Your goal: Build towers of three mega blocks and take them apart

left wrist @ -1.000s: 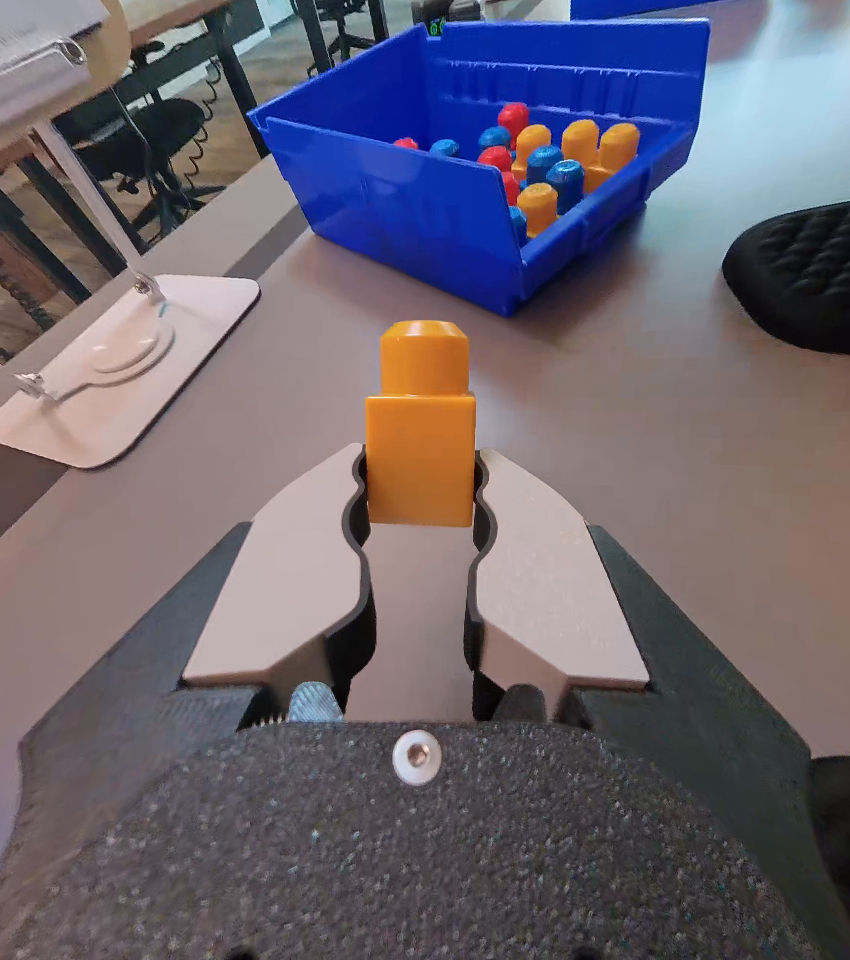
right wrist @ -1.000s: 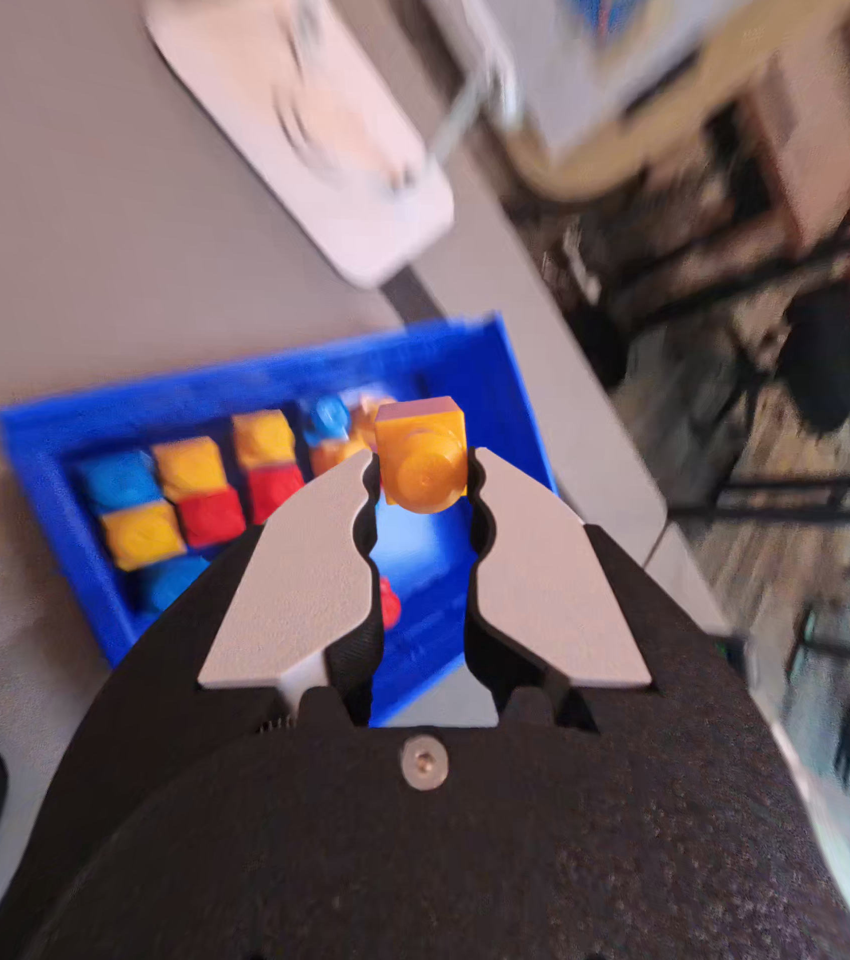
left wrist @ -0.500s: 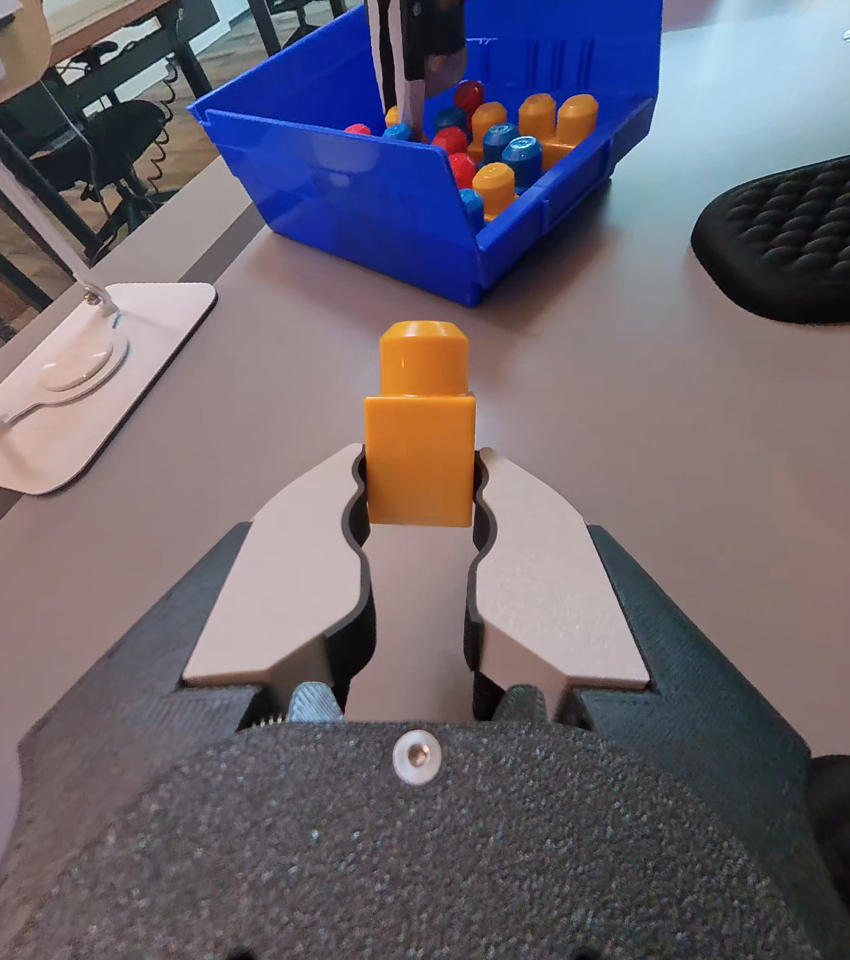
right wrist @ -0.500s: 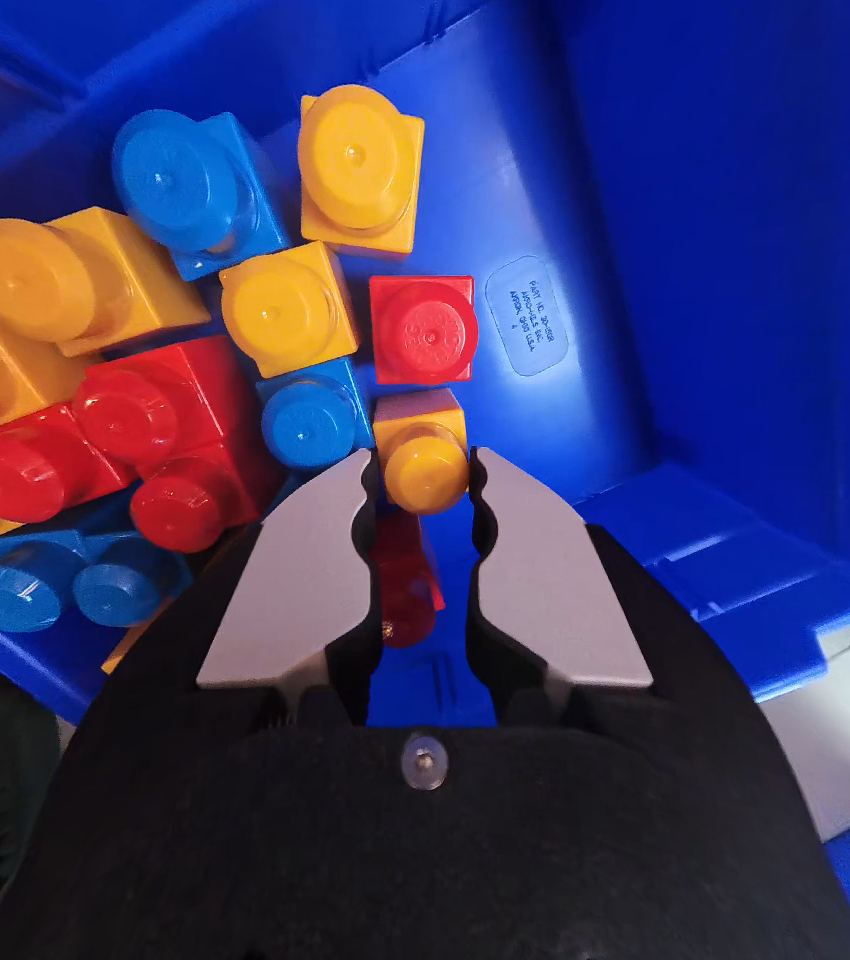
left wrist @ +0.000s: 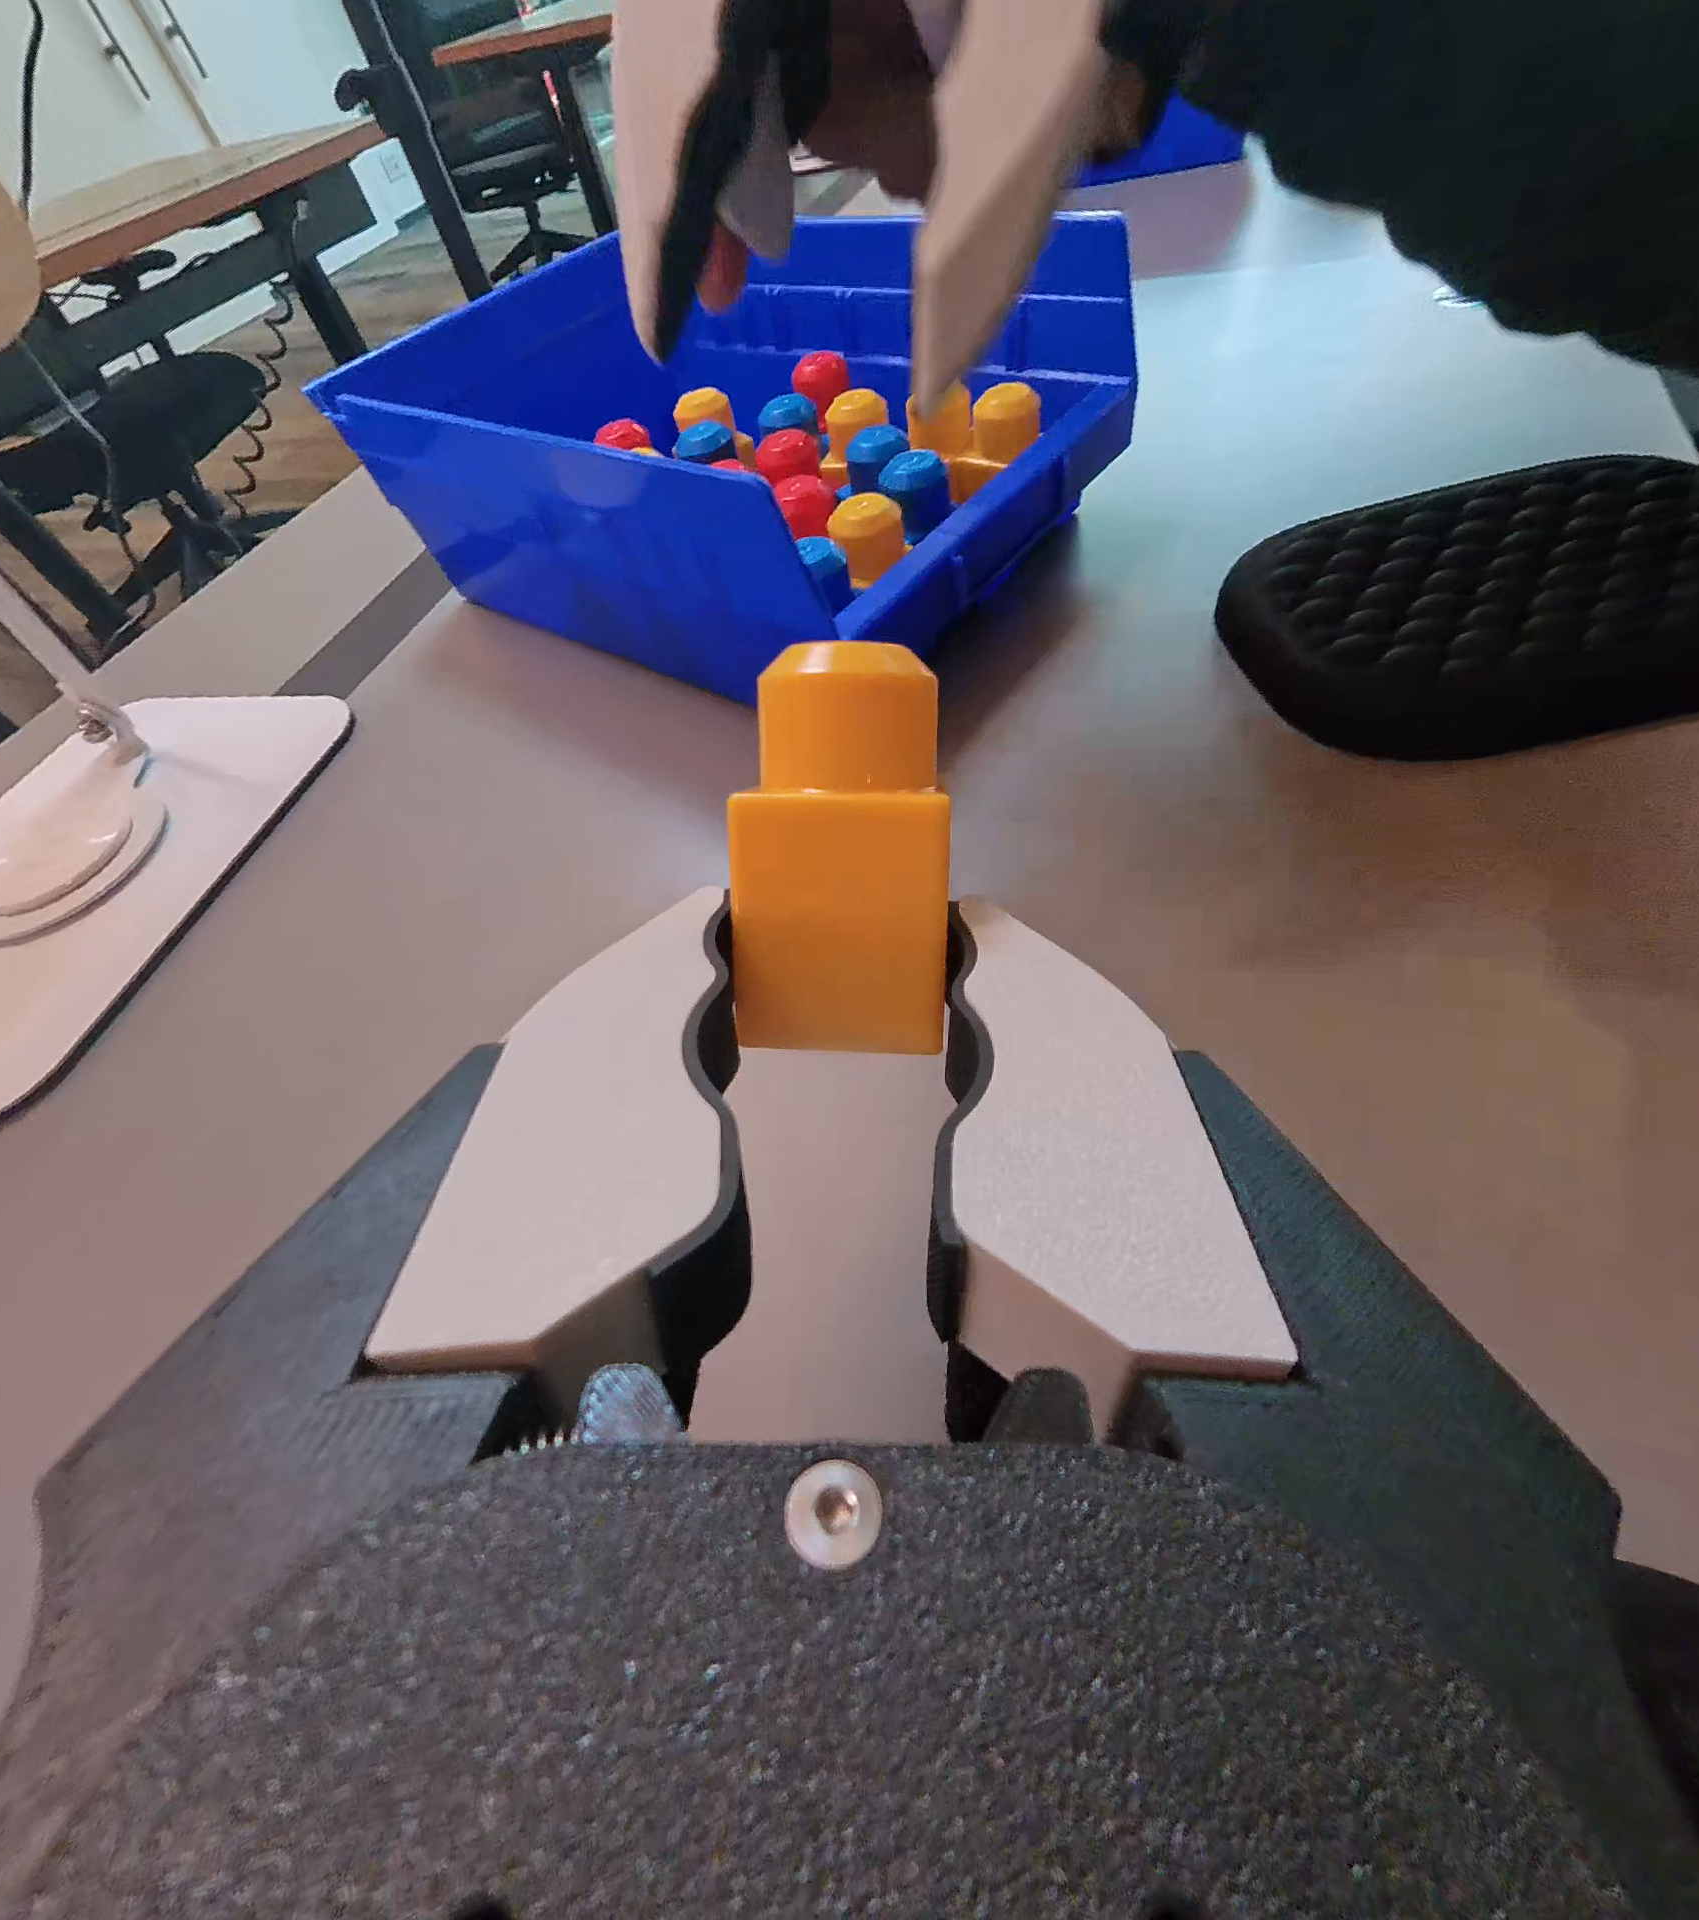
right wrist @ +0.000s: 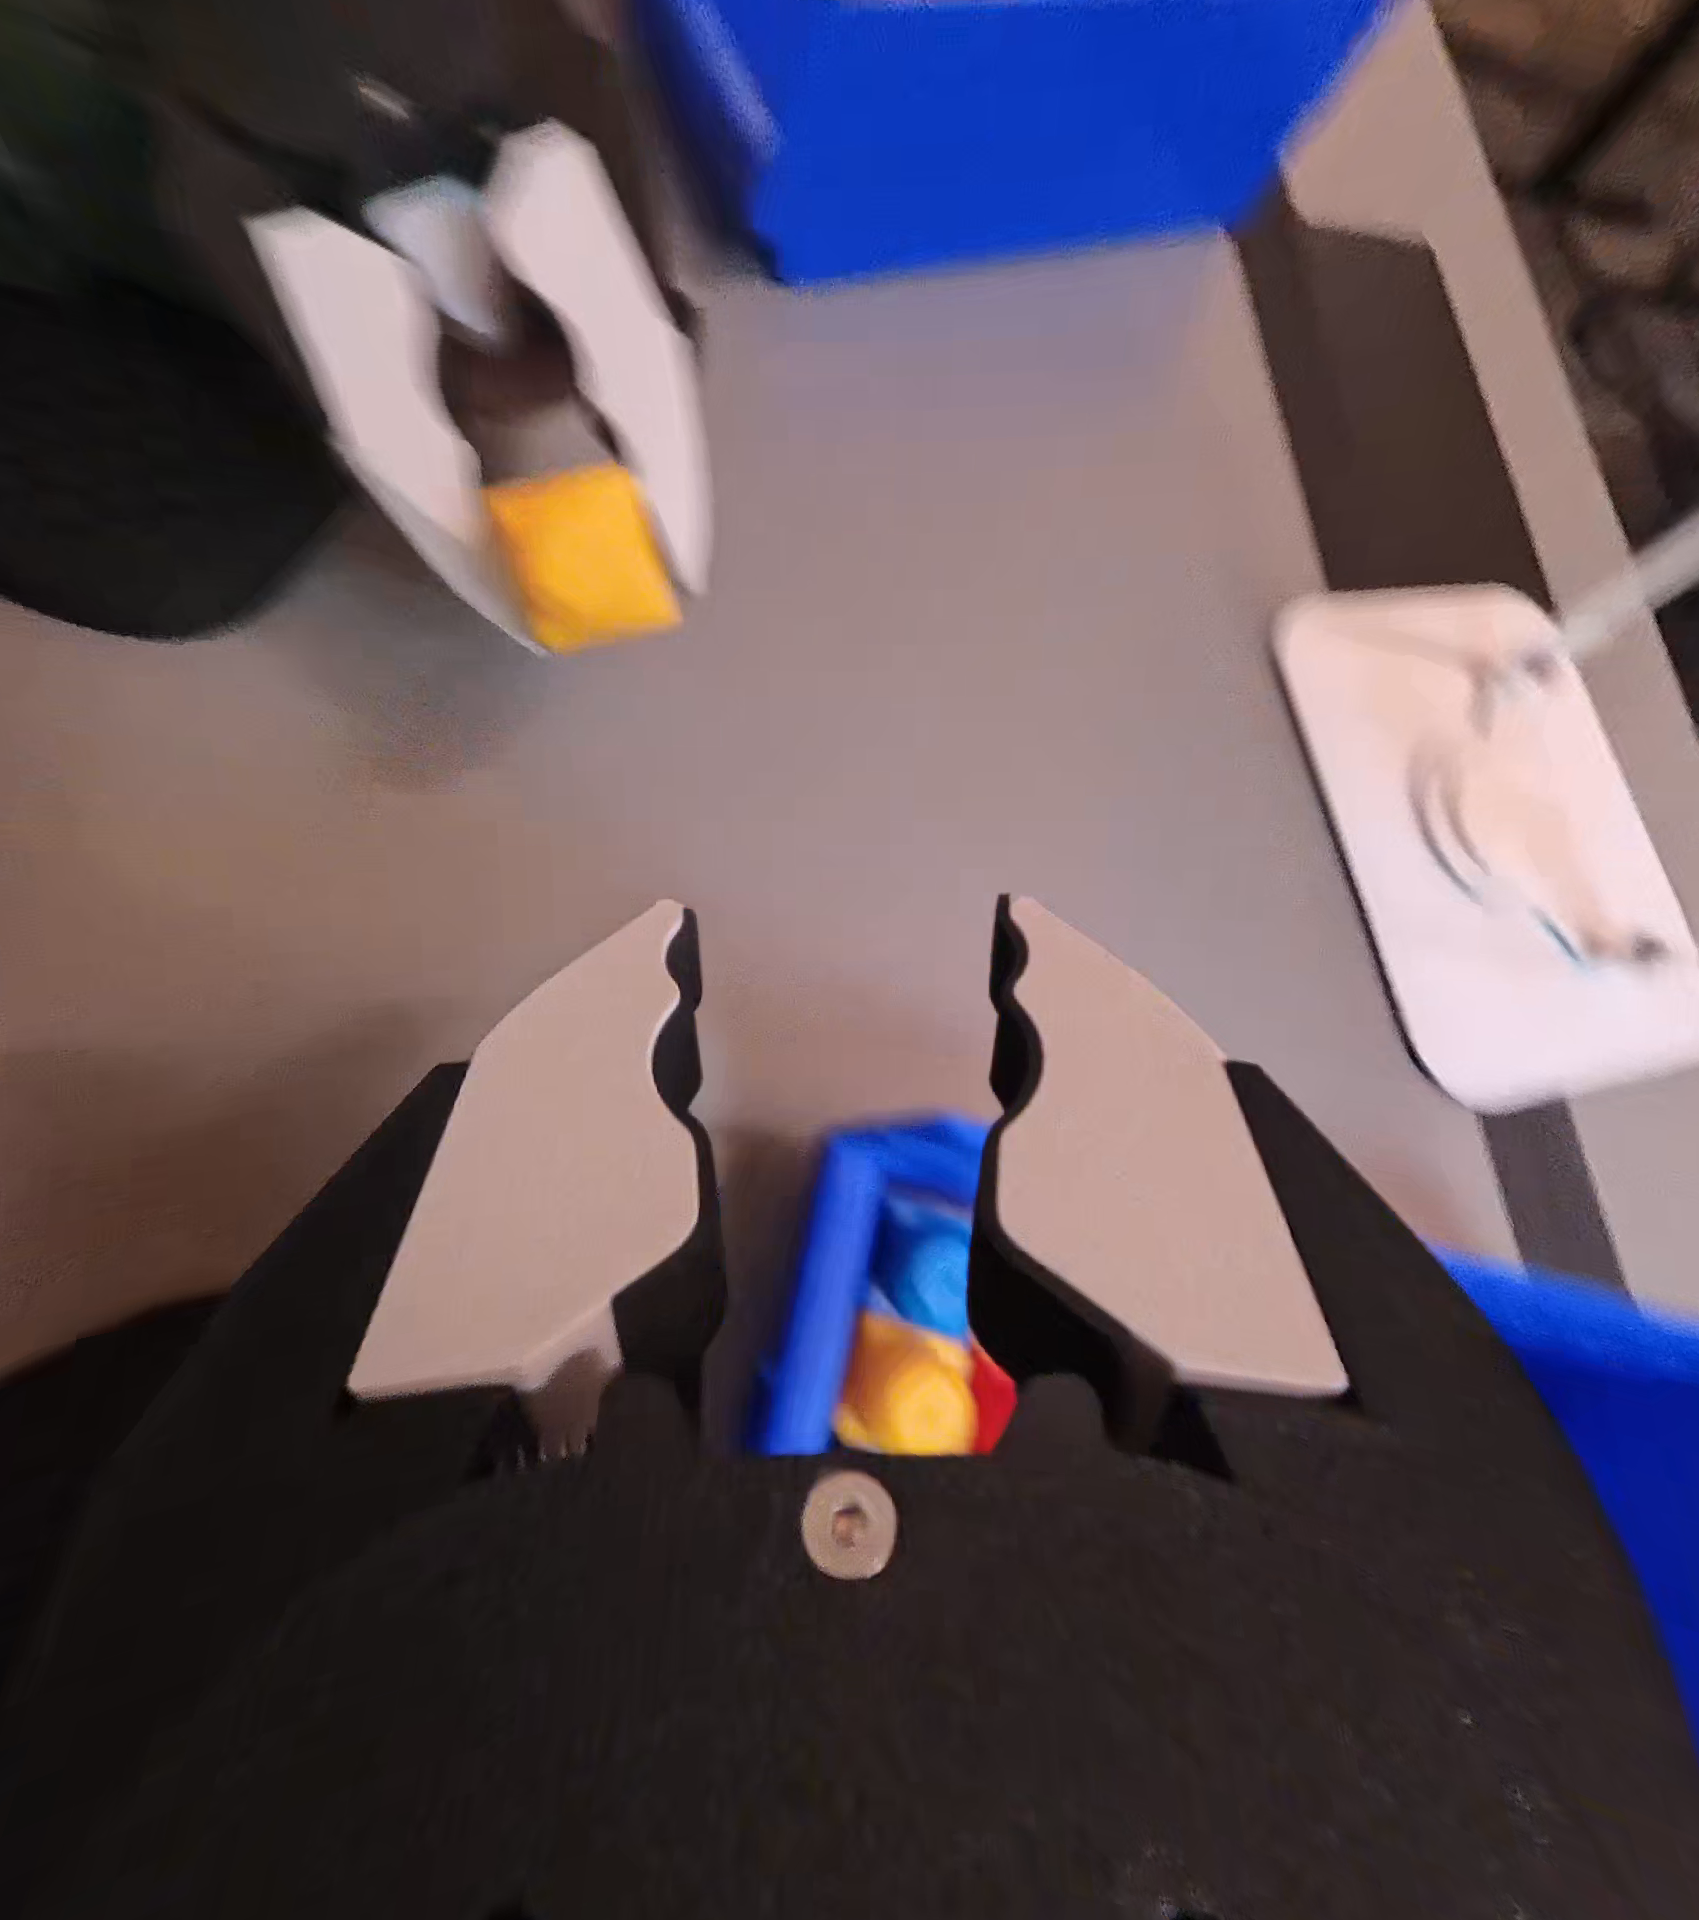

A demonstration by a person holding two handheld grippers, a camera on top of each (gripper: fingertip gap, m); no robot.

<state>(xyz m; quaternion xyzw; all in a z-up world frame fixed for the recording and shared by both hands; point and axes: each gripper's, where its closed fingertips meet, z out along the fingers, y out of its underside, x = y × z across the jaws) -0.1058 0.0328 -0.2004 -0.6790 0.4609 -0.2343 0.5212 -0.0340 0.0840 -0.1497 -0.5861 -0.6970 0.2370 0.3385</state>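
My left gripper (left wrist: 840, 966) clamps the orange block (left wrist: 840, 883) upright over the table (left wrist: 1344, 987). My right gripper (right wrist: 843, 997) hangs empty, jaws spread, above the blue bin (left wrist: 637, 540). Best to drop straight onto one stud and squeeze squarely.

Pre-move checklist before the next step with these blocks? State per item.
1. Left gripper shut on orange block: ok.
2. Block held upright, stud up: ok.
3. Right gripper open and empty: ok.
4. Right gripper clear of the blue bin: ok, its fingers hang above the rim in the left wrist view.
5. Blocks left in the bin to pick from: ok, red, blue and orange ones show.
6. Held block touching the table or lifted: cannot tell.
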